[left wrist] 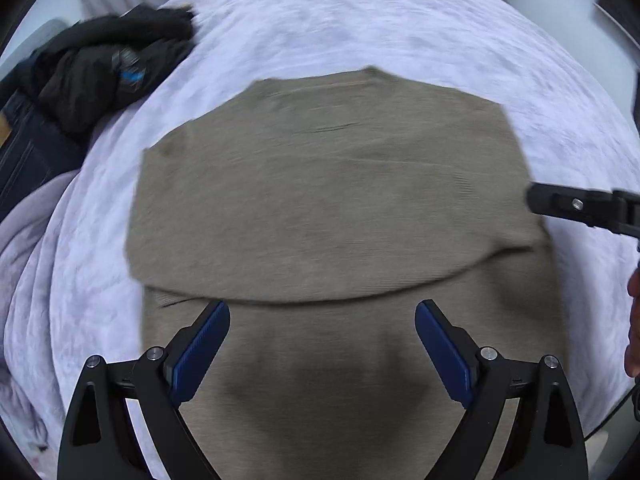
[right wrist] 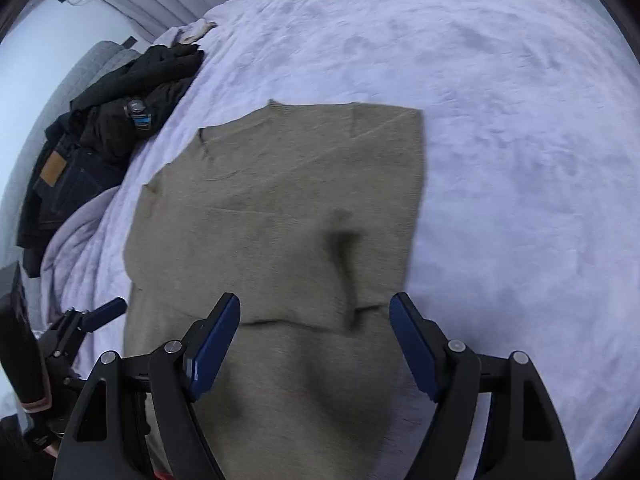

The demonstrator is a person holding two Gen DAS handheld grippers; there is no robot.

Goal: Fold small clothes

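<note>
A tan knit garment (left wrist: 328,208) lies flat on the pale lilac bedspread (left wrist: 360,28), with one part folded over the rest so a fold edge crosses it near my fingertips. My left gripper (left wrist: 322,316) is open and empty, hovering over the garment's near half. My right gripper (right wrist: 316,312) is open and empty too, over the garment (right wrist: 280,216) near its right edge. The right gripper's finger also shows at the right edge of the left wrist view (left wrist: 580,206). The left gripper shows at the lower left of the right wrist view (right wrist: 88,320).
A heap of dark clothes (left wrist: 100,72) with jeans lies at the bed's left side, also in the right wrist view (right wrist: 120,96). The bedspread (right wrist: 500,140) stretches bare to the right. A grey headboard (right wrist: 80,68) and wall stand at far left.
</note>
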